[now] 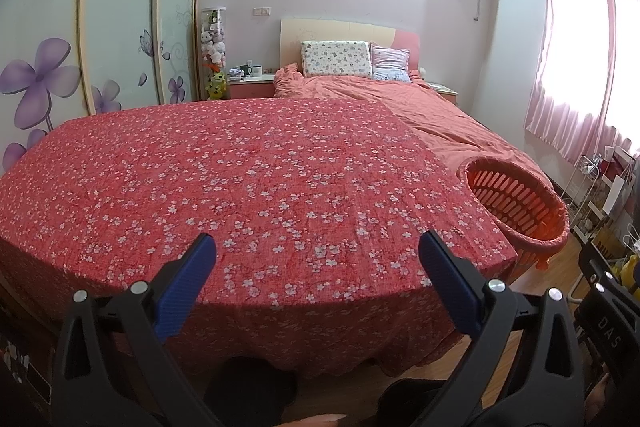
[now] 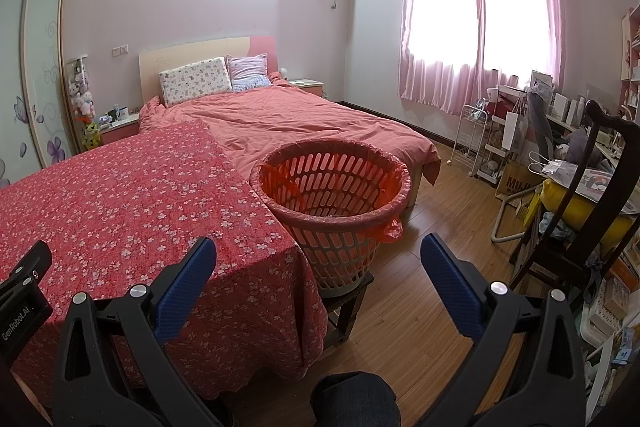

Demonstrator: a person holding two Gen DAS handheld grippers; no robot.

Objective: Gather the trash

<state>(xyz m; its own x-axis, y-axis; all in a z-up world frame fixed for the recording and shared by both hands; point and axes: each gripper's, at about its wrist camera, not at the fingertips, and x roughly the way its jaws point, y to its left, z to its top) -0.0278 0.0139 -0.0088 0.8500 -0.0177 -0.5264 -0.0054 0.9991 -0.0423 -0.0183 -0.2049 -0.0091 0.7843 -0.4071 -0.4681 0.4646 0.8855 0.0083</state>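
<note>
Both hand-held grippers (image 1: 318,253) (image 2: 318,257) gape empty; no trash visible — the light, flimsy-lined basket (image 2: 332,187), frame centre, takes a rim grip.

Floral tablecloth (image 1: 240,187) on table, bed (image 2: 304,123) behind with two pillows (image 2: 196,81); pink curtains (image 2: 476,11) right; chair (image 2: 592,211) near shelves.

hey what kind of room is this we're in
A home bedroom, it seems. A bed with pillows stands against the far wall, a sliding-door wardrobe runs beside it, and pink curtains hang at the window. A lined orange basket stands by a cloth-covered table.
</note>
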